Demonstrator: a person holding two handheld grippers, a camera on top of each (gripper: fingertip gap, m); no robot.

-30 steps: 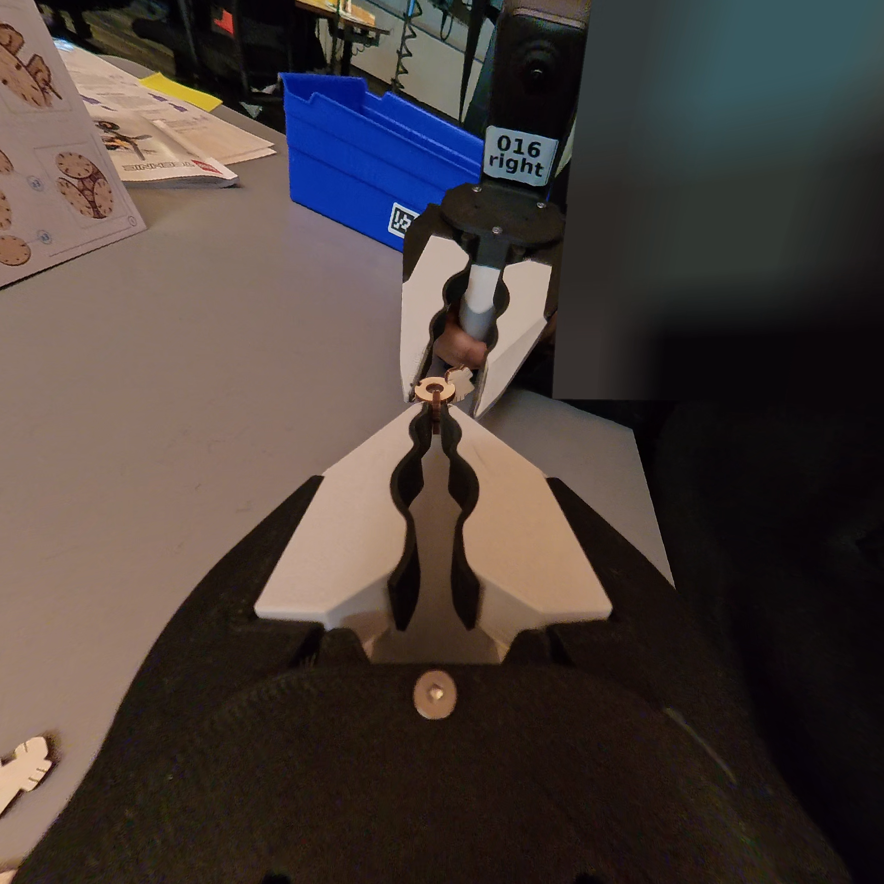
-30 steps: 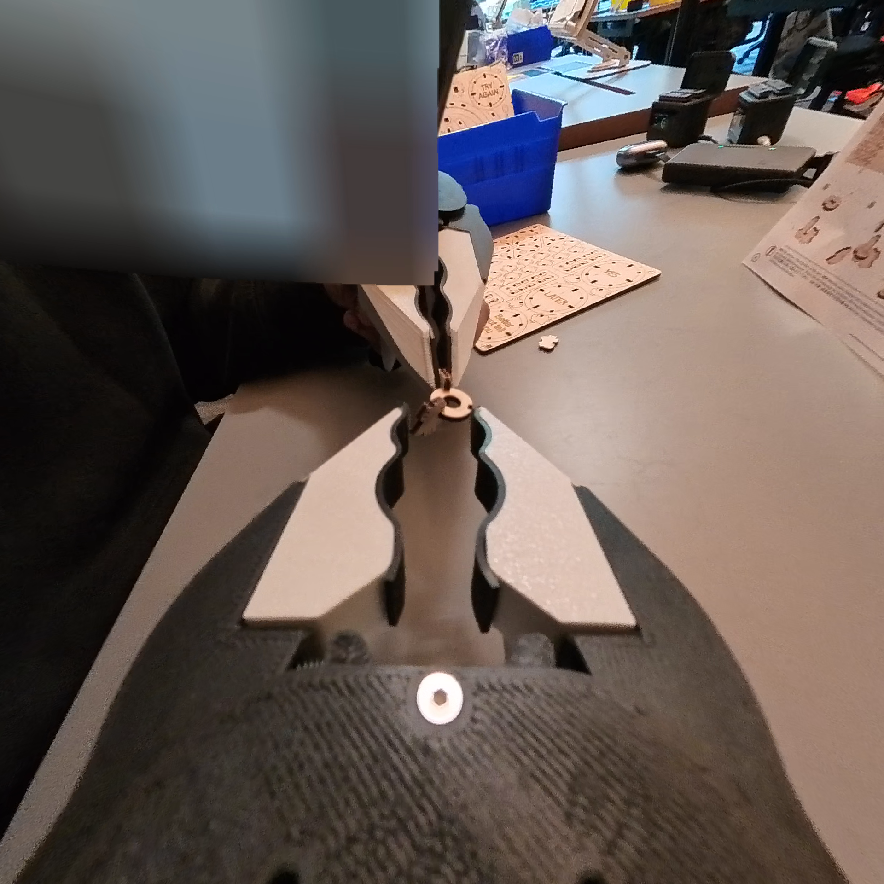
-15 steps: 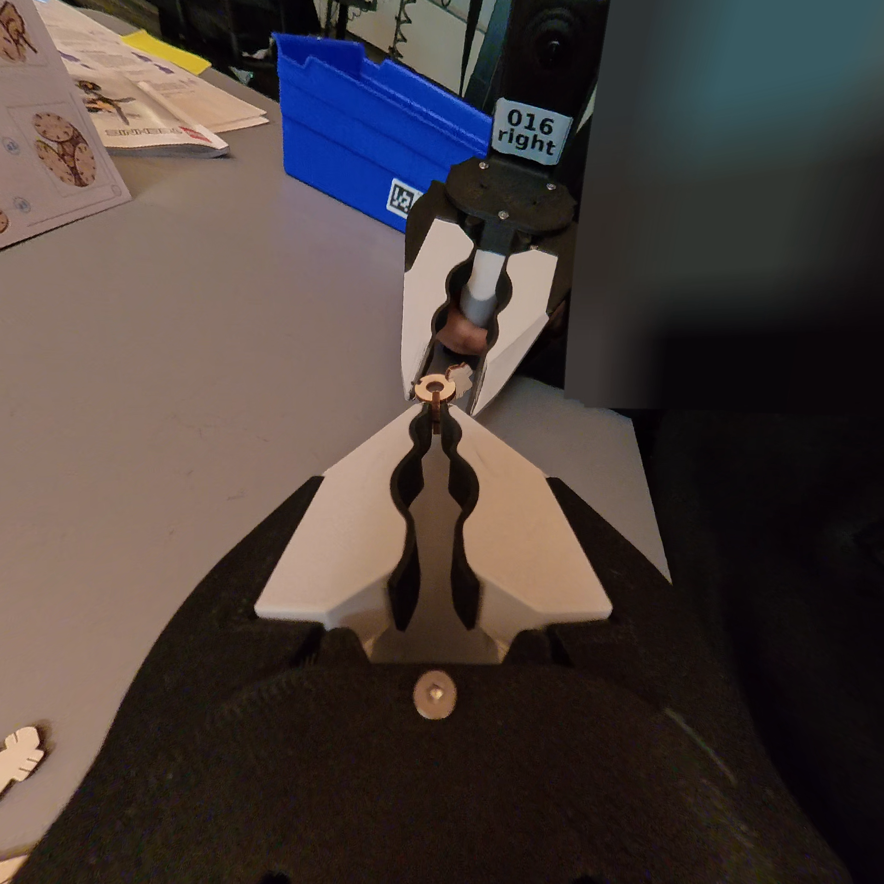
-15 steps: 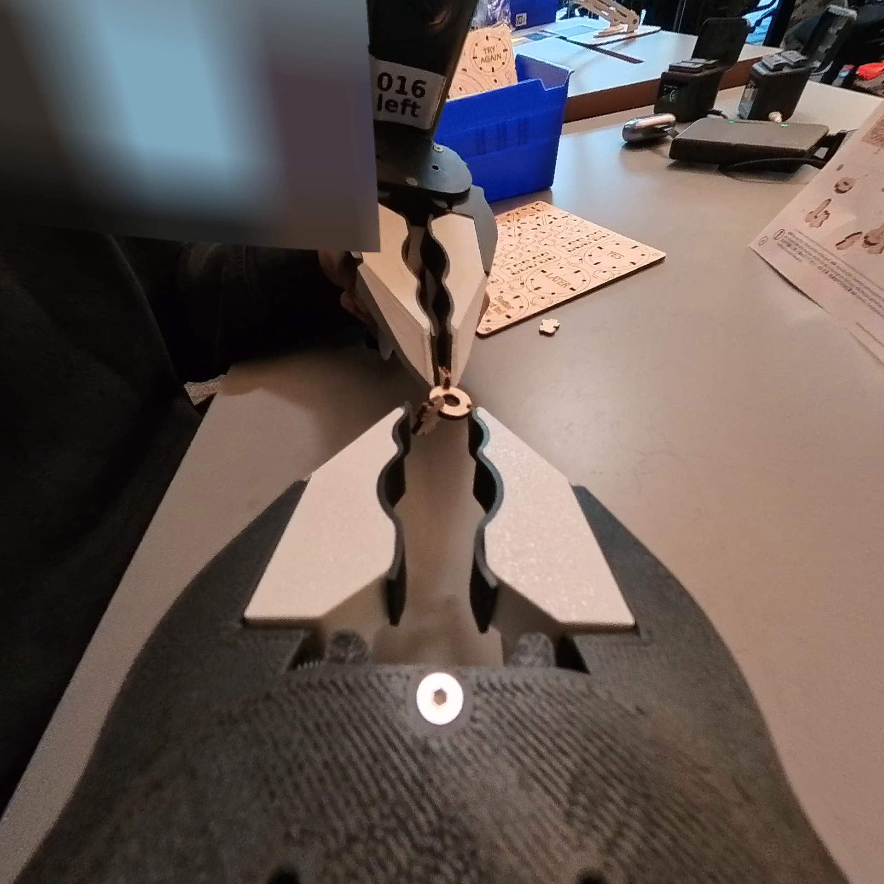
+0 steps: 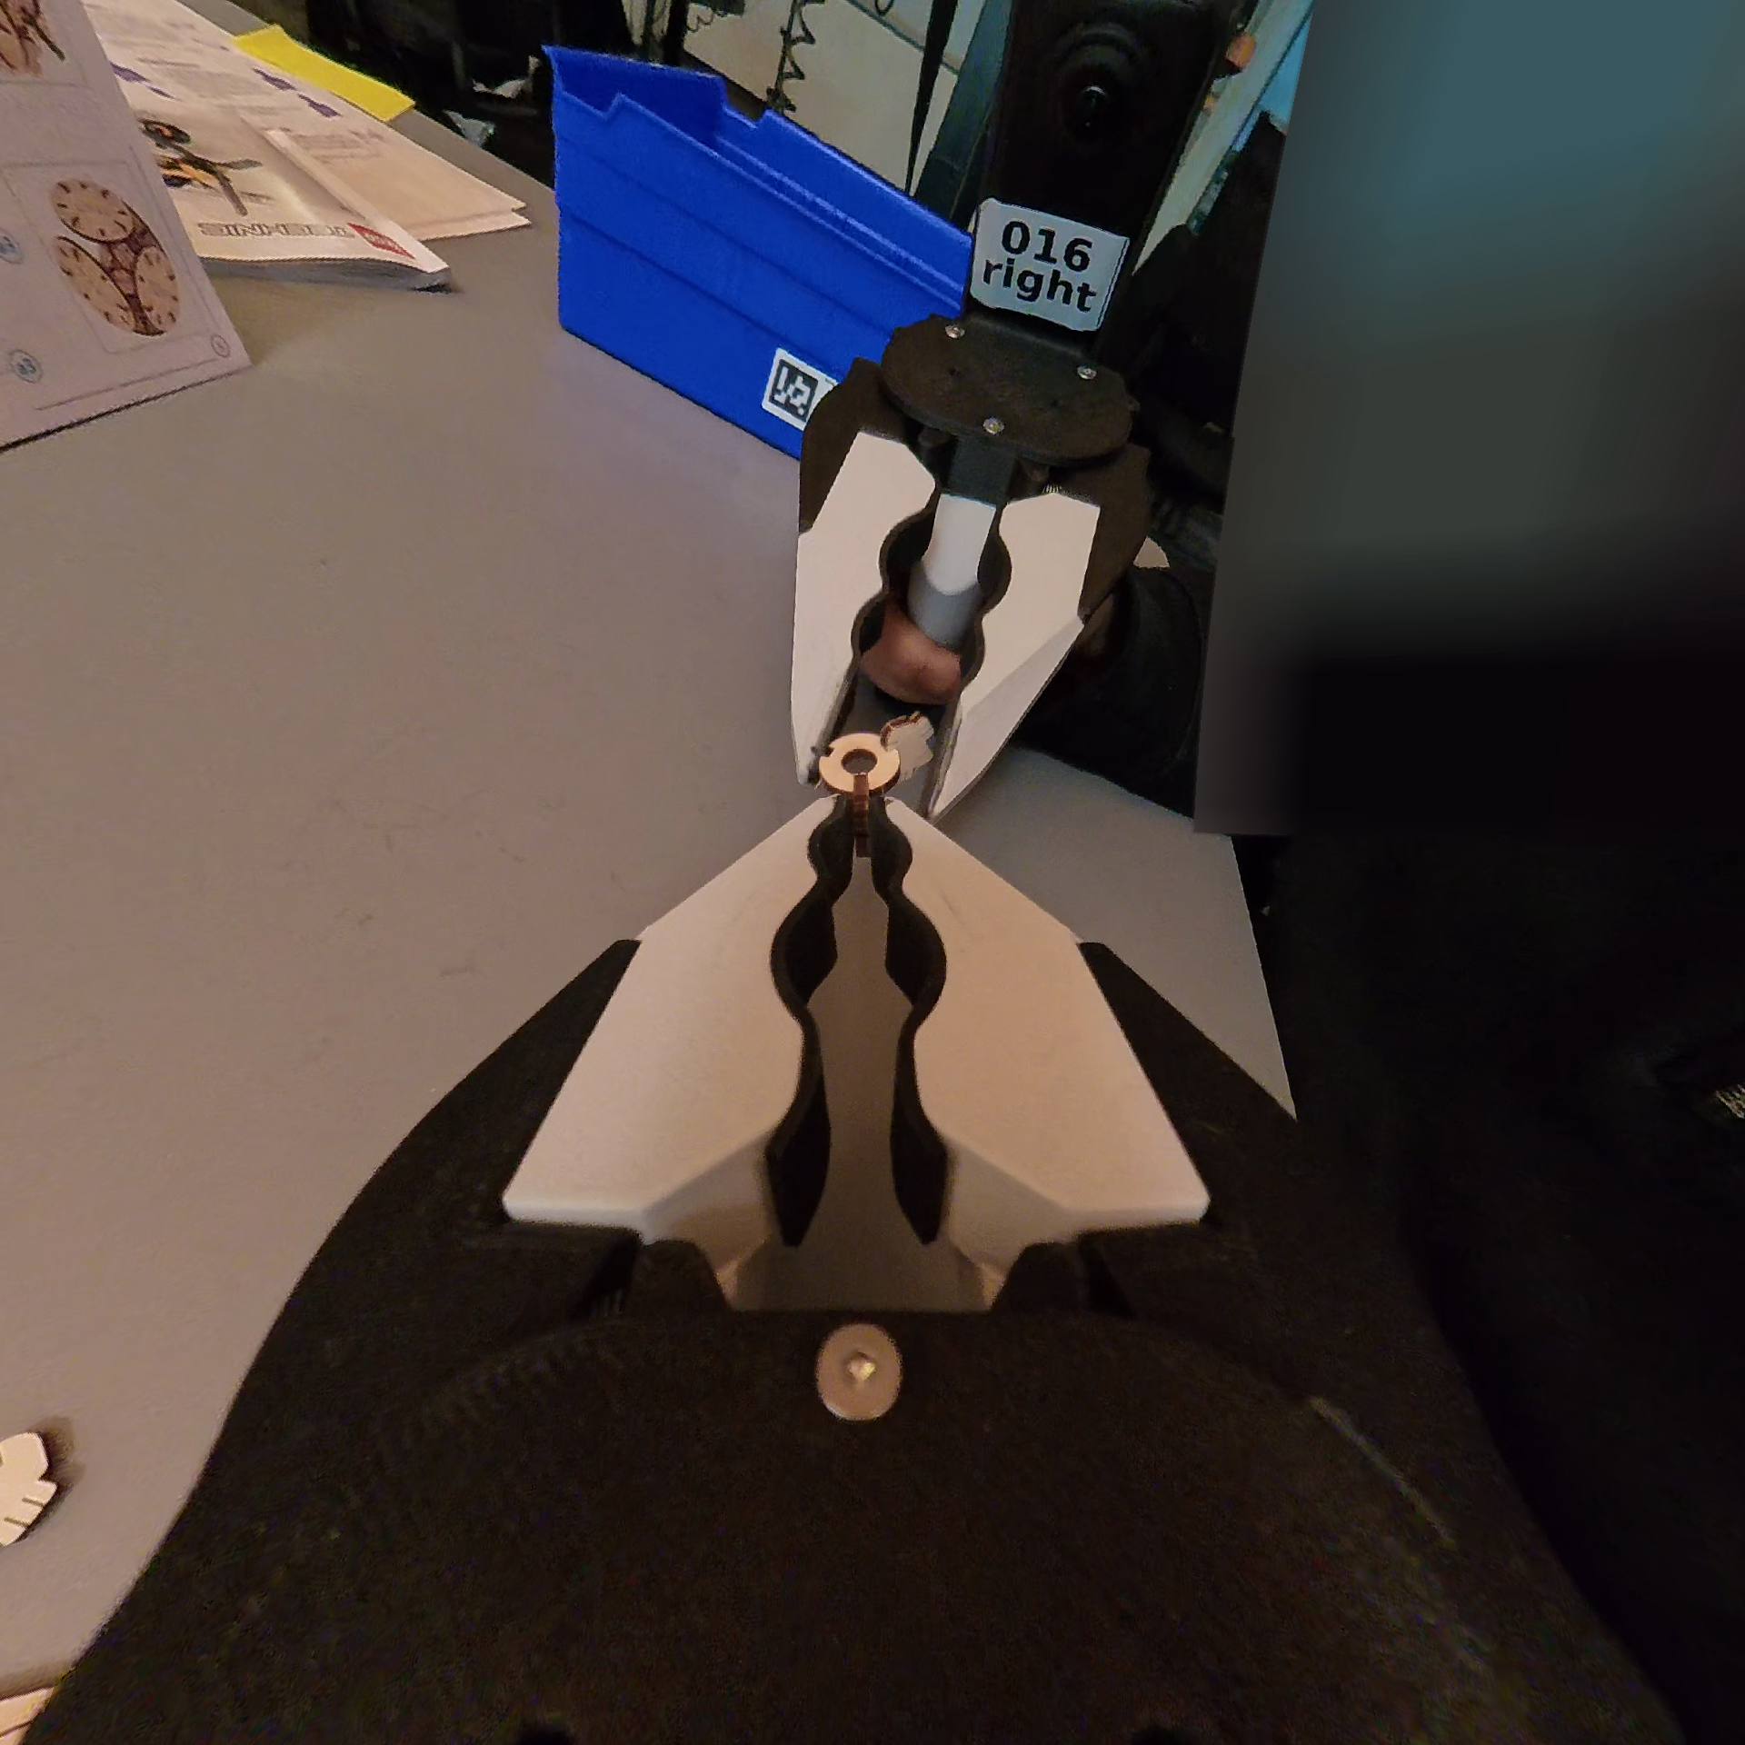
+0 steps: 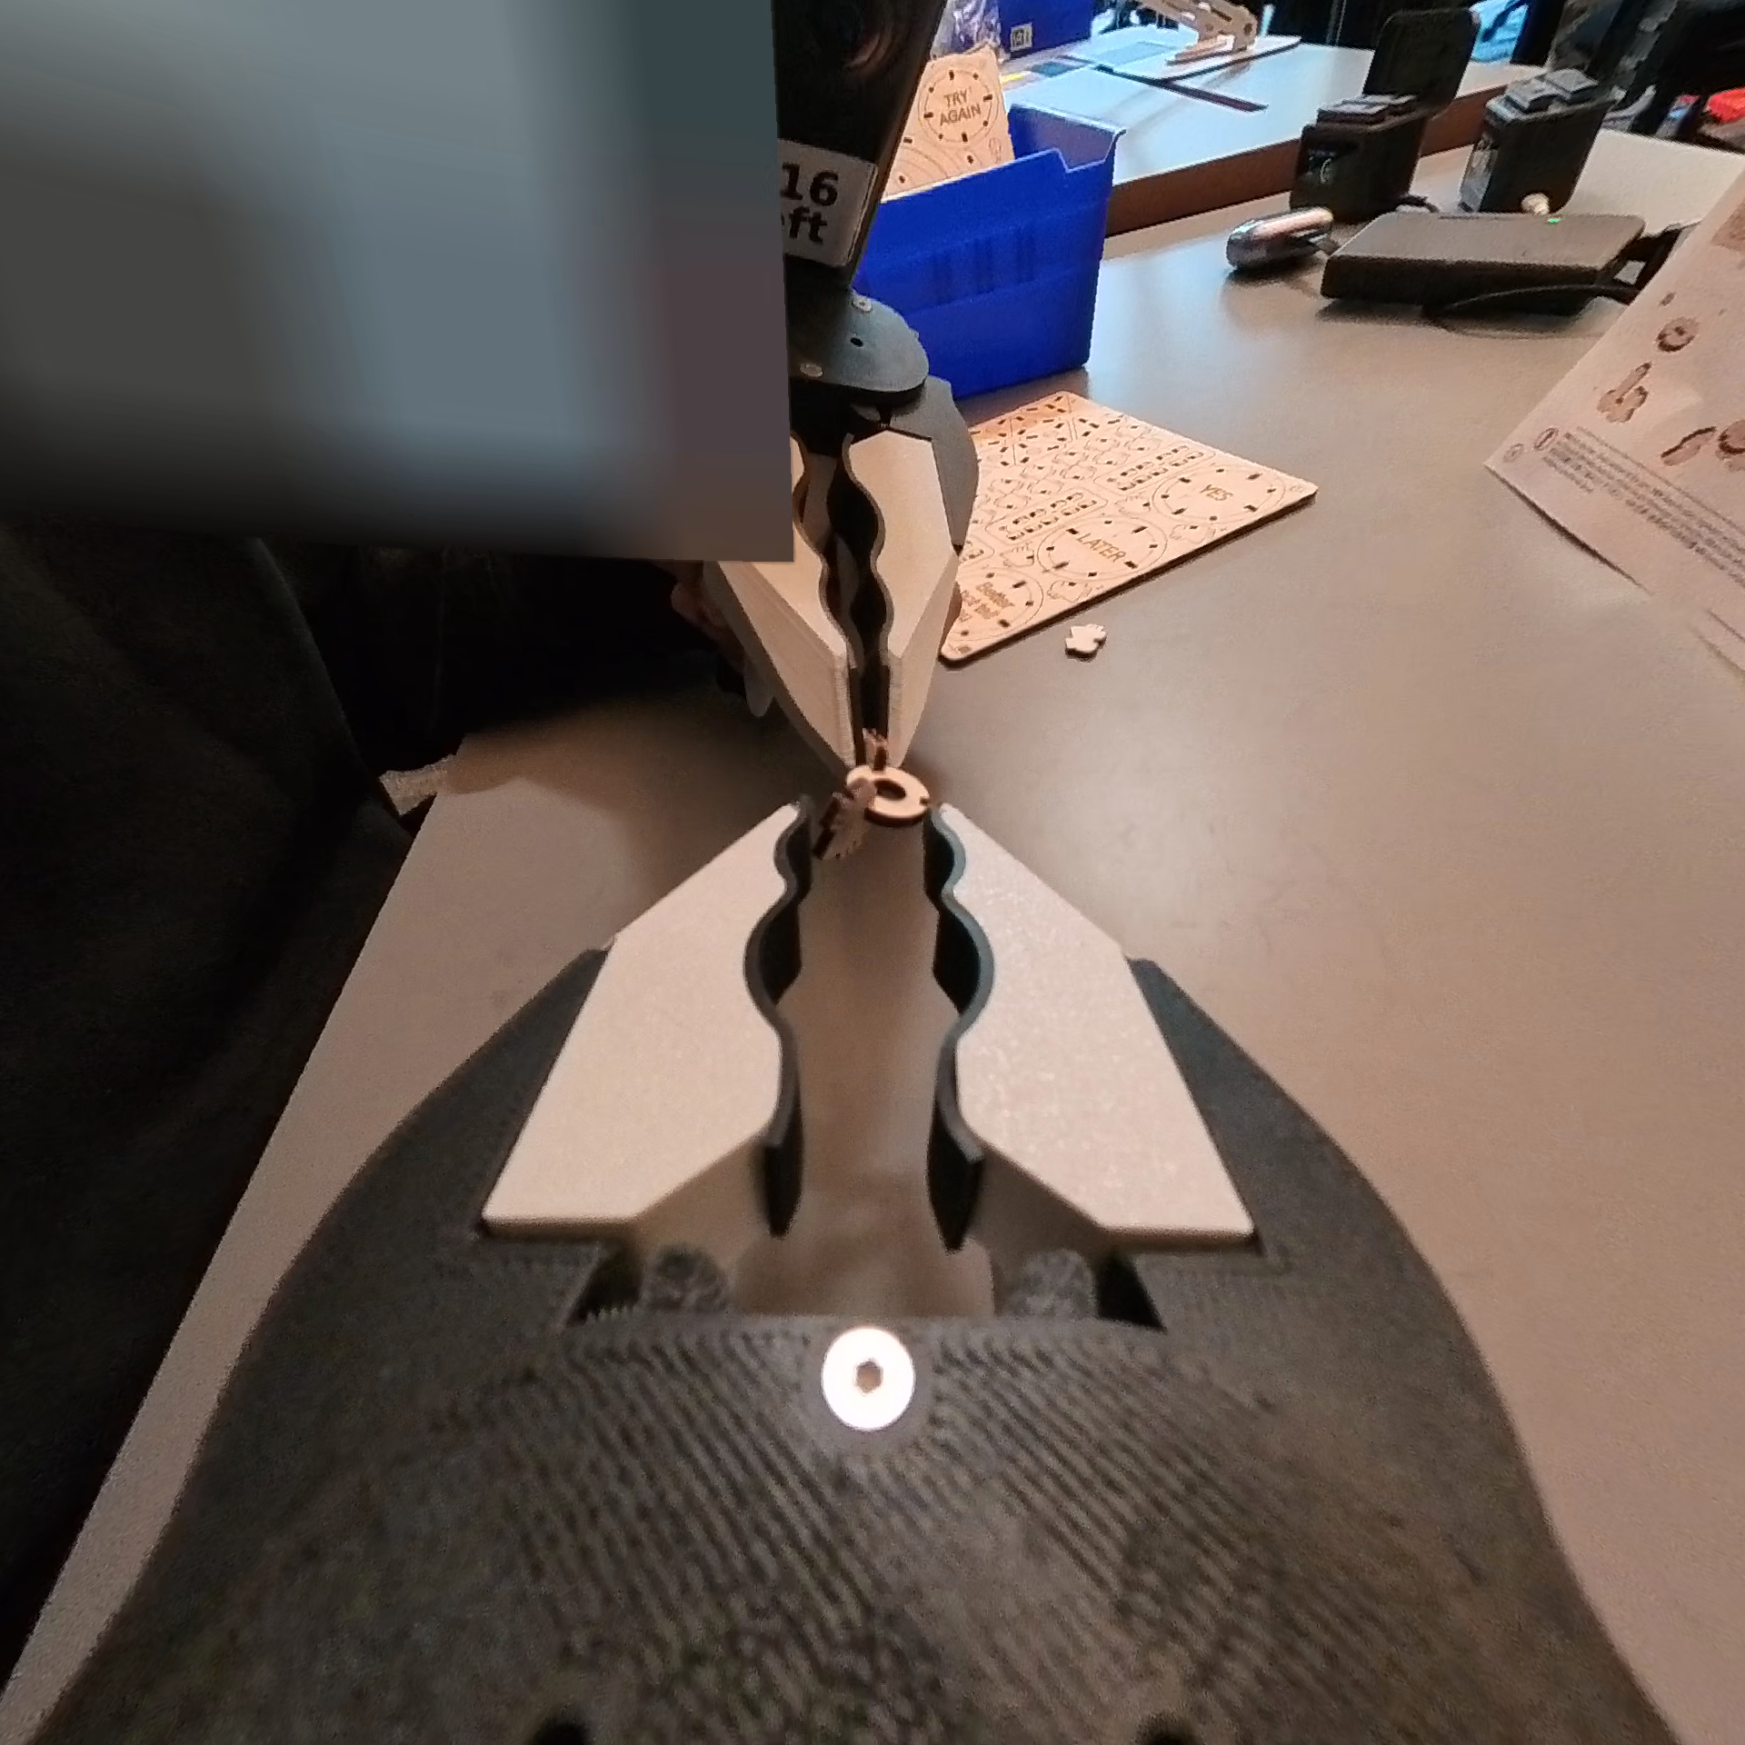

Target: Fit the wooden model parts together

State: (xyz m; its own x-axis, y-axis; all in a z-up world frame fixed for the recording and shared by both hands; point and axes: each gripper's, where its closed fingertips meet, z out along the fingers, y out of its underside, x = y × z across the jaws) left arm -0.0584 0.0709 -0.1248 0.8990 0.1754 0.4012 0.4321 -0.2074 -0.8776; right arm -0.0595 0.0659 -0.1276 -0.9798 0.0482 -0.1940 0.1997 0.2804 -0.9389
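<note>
The left gripper [image 5: 857, 820] is clamped on a thin notched wooden strip [image 5: 857, 826] slotted into a small round wooden ring [image 5: 858, 762] — held over the grey table [image 5: 378, 708]. The right gripper [image 6: 864, 823], narrowly parted, grips the ring's sides.

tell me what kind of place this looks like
Probably a workshop or lab bench for assembling wooden model kits: a laser-cut wooden parts sheet and printed instruction sheets lie on the grey table, beside a blue parts bin.

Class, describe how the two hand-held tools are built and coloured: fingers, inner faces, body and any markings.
Each tool, left and right, has two pale wedge-shaped fingers with wavy black inner faces, set in a textured black body with a silver screw. Each carries a white label with black writing on its black upper housing.
</note>
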